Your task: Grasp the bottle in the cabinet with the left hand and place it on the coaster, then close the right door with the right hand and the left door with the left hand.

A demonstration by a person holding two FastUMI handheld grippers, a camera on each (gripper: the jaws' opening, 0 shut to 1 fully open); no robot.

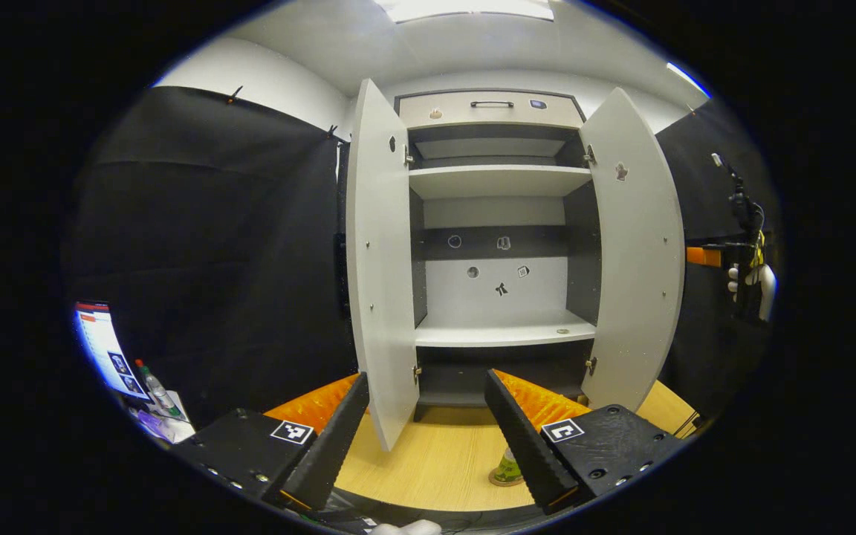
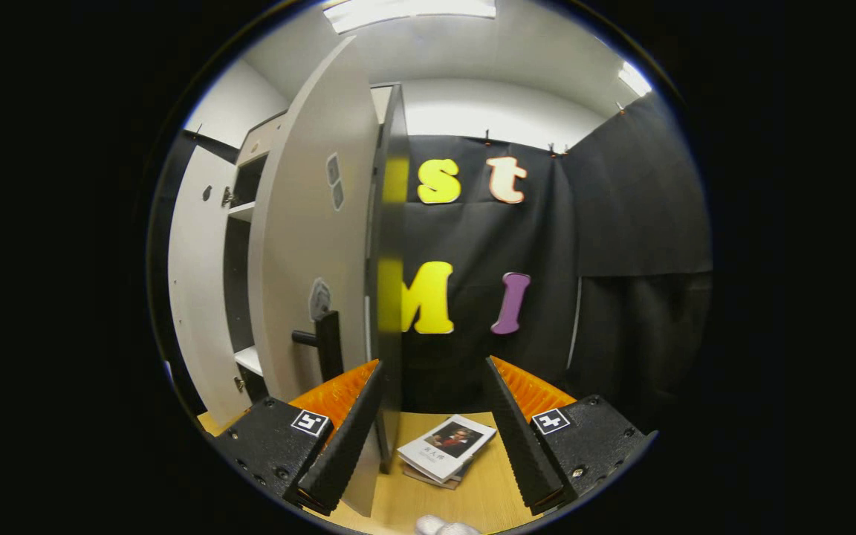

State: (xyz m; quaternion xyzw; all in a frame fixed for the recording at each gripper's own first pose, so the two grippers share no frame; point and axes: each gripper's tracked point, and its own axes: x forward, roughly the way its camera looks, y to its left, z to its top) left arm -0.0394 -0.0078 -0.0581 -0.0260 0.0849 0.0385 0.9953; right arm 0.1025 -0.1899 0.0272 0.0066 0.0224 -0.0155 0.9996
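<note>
cabinet (image 1: 498, 334) shelves bare; bottle (image 1: 507, 467) sits on coaster (image 1: 506, 481) near desk (image 1: 428, 461) front edge. both doors open. left tool (image 1: 428, 438) and right tool (image 2: 428, 431) spread, empty; right door (image 2: 309, 245) next.

Bottle (image 1: 507, 467) stands on coaster (image 1: 506, 481); left door (image 1: 381, 267), right door (image 1: 637, 253) open.

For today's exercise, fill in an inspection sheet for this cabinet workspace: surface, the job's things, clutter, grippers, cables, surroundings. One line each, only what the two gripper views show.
Surface: light wooden tabletop under the cabinet.
Job's things: bottle standing on the coaster on the table; cabinet shelves bare; left door and right door both open.
Clutter: booklets on the table; a second bottle beside a screen at the far left.
Grippers: left gripper open, holding nothing; right gripper open, close to the right door's edge.
Cables: nothing seen on the table.
Surroundings: black cloth walls, ceiling lights.
</note>
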